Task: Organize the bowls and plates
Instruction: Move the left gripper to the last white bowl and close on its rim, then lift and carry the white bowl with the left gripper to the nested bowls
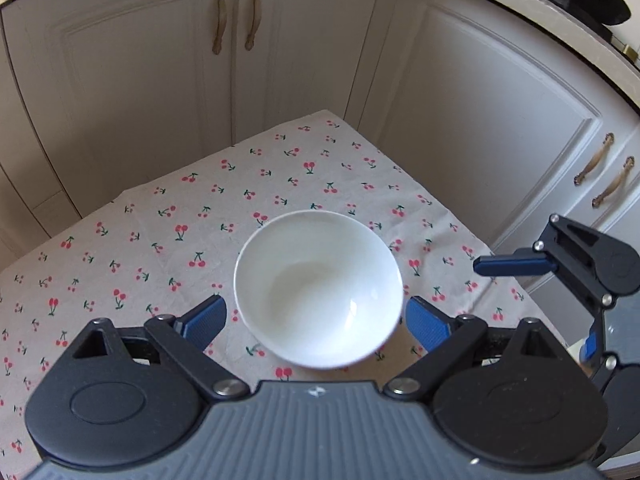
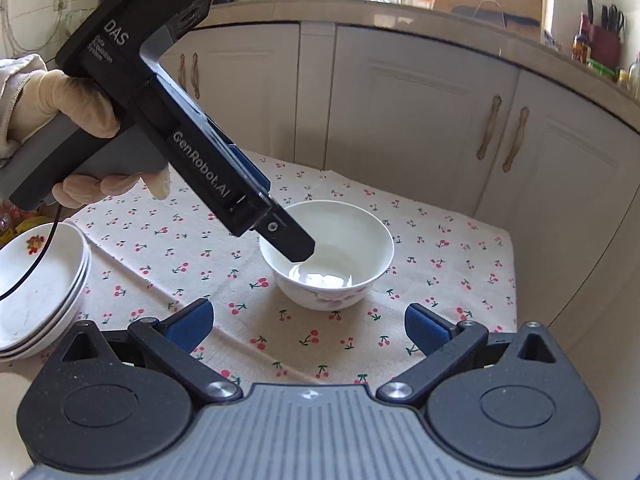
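Left wrist view: the left hand-held gripper (image 1: 316, 316) hangs over the bowl (image 1: 318, 288), tilted steeply down, its two blue ribbed pads (image 1: 206, 318) set apart on either side of the bowl's near half. The pads clear the rim on both sides, so nothing is clamped. The bowl stands upright on the desk (image 1: 160, 232), nearer the right edge than the left and away from the far corner. It is round, so it offers no long axis; any line across the rim serves. It is glossy white ceramic, smooth and hard, and likely slippery under the pads. The cloth on the desk is a matt beige weave printed with small red cherries. At the right edge of the view the right hand-held gripper (image 1: 532, 304) shows from the side, just beside the bowl.

Right wrist view: the right hand-held gripper (image 2: 308, 328) has its pads wide apart with only cloth between them; the bowl (image 2: 344, 276) lies straight ahead of it toward the far edge, a faint flower print on its outer wall. The left hand-held gripper (image 2: 298, 246), held in a gloved hand (image 2: 76, 132), reaches in from the left, and its dark tip stands over the bowl's near left rim. So the left one is the nearer of the two, and I judge the pick is its job. A stack of shallow white plates (image 2: 44, 288), one with a small flower motif, sits at the left edge, well apart from the bowl.
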The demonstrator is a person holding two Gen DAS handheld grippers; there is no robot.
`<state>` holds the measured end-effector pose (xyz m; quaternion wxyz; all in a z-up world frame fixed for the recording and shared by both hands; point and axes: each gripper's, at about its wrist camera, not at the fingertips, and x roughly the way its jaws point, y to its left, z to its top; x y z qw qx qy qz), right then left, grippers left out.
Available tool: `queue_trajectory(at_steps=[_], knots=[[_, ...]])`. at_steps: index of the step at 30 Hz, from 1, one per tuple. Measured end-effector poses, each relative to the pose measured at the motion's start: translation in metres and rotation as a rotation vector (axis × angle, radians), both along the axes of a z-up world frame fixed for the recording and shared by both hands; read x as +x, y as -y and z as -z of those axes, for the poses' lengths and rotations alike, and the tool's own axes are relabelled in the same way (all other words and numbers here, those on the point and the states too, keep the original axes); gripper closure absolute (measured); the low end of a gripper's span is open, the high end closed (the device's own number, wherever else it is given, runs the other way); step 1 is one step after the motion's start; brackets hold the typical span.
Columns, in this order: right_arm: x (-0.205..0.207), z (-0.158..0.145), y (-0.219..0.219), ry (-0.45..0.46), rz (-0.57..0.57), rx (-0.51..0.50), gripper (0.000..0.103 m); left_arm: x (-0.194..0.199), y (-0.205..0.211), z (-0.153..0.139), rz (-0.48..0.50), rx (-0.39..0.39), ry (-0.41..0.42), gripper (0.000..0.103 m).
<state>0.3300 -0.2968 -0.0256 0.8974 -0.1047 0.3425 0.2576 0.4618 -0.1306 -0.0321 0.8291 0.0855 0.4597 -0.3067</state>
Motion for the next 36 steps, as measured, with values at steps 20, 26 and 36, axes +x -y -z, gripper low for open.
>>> queue_trajectory(at_steps=[20,26,36], knots=[[0.048,0.026,-0.007,-0.026,-0.037,0.017,0.014,0.048,0.015,0.023,-0.017,-0.013,-0.133,0.019],[0.053,0.032,-0.006,-0.034,-0.045,0.02,0.02,0.048,0.011,0.029,-0.012,-0.021,-0.151,0.019],[0.055,0.034,-0.009,-0.027,-0.058,0.016,0.02,0.049,0.013,0.029,0.015,-0.023,-0.152,0.019]])
